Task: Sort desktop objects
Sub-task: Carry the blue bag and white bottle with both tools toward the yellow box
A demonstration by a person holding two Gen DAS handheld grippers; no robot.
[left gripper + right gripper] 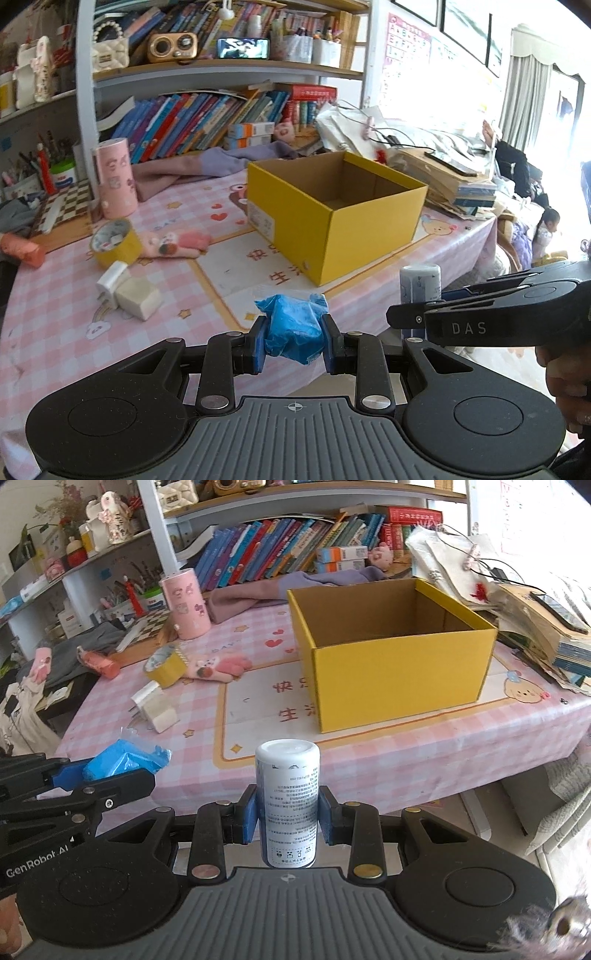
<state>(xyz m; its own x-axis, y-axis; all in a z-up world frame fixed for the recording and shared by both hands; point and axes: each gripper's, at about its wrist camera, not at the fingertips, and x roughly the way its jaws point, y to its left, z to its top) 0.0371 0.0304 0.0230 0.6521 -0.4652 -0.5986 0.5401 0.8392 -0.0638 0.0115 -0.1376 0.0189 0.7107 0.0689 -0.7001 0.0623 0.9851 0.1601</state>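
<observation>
My left gripper (294, 341) is shut on a crumpled blue plastic packet (293, 326), held above the desk's near edge; it also shows in the right wrist view (122, 762). My right gripper (288, 814) is shut on an upright white and blue bottle (288, 797), seen in the left wrist view (420, 286) too. An open yellow cardboard box (332, 206) (391, 642) stands on the desk beyond both grippers. Its inside looks empty.
On the pink checked desk cover (406, 753) lie a yellow tape roll (165, 666), a white charger and cube (157, 707), a pink plush toy (218, 666) and a pink cylinder (186, 603). Stacked papers and books (535, 620) sit right of the box. Bookshelves stand behind.
</observation>
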